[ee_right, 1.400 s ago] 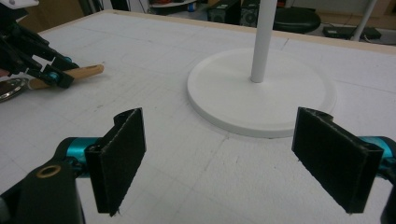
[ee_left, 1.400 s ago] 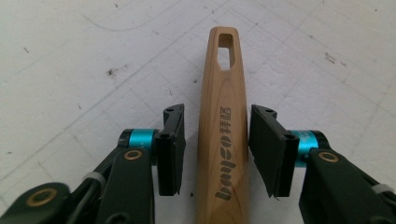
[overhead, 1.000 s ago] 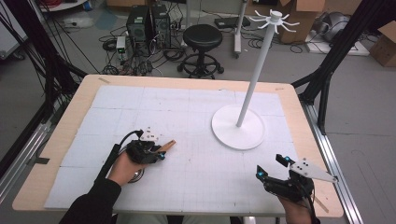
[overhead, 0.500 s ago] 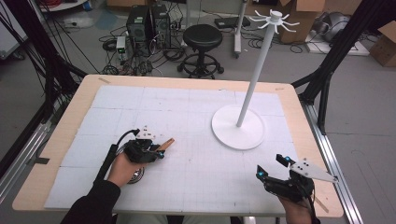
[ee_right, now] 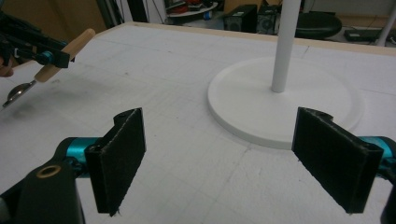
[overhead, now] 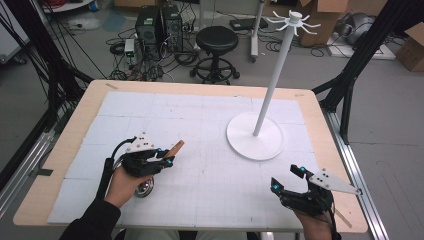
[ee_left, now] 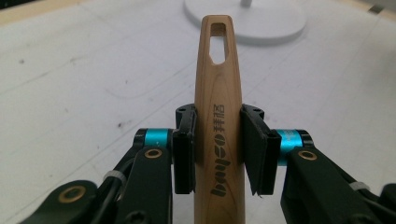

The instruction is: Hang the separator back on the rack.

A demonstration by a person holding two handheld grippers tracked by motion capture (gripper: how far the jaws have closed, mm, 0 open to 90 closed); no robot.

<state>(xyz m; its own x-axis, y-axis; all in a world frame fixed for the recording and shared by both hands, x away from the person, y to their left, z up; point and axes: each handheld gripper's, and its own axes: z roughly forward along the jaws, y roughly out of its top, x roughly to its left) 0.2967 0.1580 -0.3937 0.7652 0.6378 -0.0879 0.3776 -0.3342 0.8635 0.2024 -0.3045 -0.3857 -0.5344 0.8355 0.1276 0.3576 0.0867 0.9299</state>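
left tongs point(overhead: 167, 159) clamped, hand-held, raised | right tongs point(overhead: 287, 178) jaws wide apart

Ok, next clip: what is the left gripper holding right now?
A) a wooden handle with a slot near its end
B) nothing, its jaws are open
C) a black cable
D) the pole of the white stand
A: in the left gripper view the left gripper has its jaws pressed on both sides of the wooden handle, slot near its far end.

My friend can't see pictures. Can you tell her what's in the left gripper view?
The left gripper holds a wooden handle between its black fingers, pointing away over a white table. The handle has a hole near its tip, and a round white base sits beyond it.
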